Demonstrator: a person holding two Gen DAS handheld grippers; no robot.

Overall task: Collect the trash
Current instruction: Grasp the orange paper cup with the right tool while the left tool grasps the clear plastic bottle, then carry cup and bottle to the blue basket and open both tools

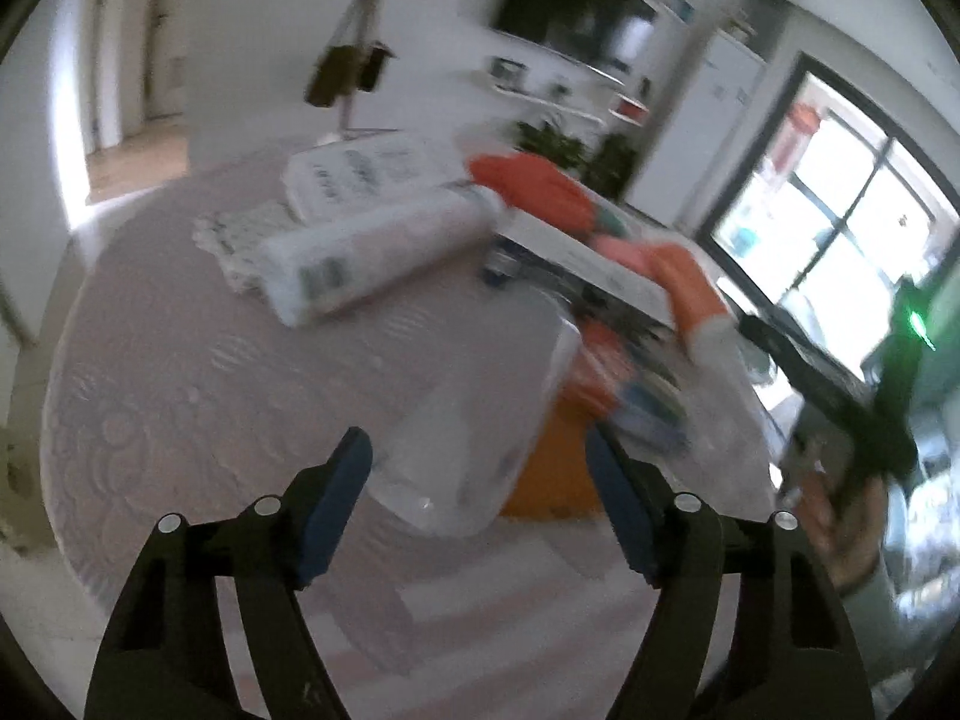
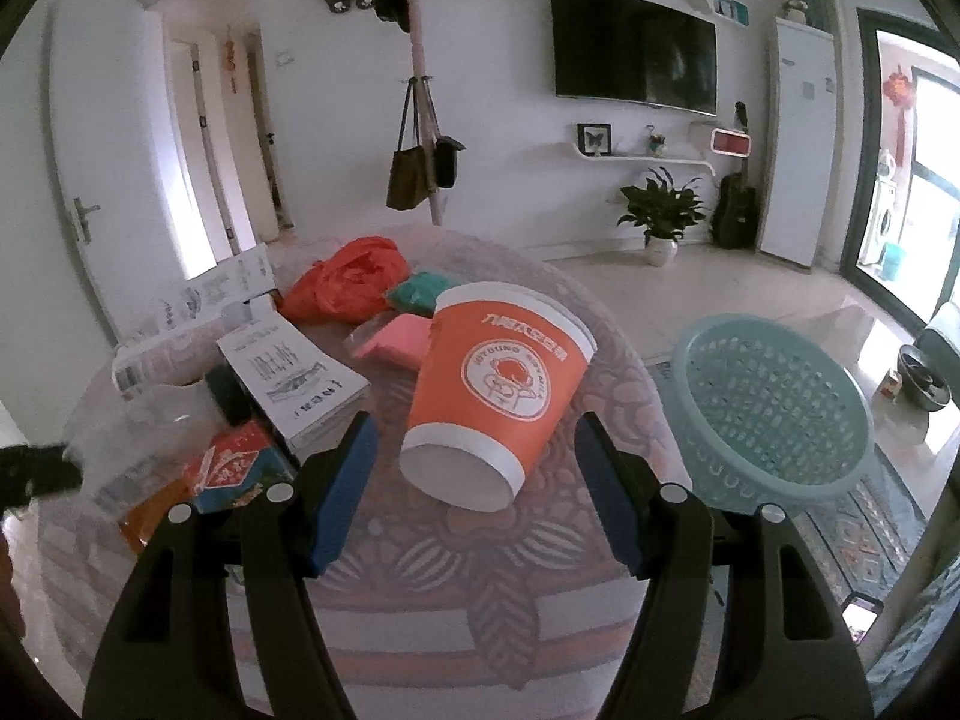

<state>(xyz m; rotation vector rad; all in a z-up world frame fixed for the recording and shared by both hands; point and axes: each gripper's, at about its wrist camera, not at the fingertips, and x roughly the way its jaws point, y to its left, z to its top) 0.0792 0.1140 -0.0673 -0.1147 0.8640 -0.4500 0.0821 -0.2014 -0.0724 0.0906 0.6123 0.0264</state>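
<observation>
Cup [image 2: 498,390] first: orange paper, white-rimmed, tipped on its side on the patterned surface [image 2: 456,552], base toward the camera, just ahead of the right gripper [image 2: 474,480]. Right gripper jaws apart, blue pads either side of the cup's base and not touching it. Best taken by easing forward until the pads bracket the lower wall, then squeezing gently, since thin paper will likely crush or squirt out under a hard pinch. Then across to the pale blue basket [image 2: 774,414], just beside the surface on the right, probably the place for the trash.

Left gripper [image 1: 480,492] likewise apart, with a clear crumpled plastic piece [image 1: 468,456] between the pads, apparently not yet pressed; view blurred, so contact hard to judge. Worth centring on the bulk of the plastic before closing.

Writing: round white logo on the cup with a ring of Latin letters and a slanted line of Chinese characters above, neither legible. Red and blue packet [image 2: 234,468] at left with Chinese characters. Printed white leaflet [image 2: 294,372] beyond, text too small to read. Farther back, orange plastic bag [image 2: 354,282].
</observation>
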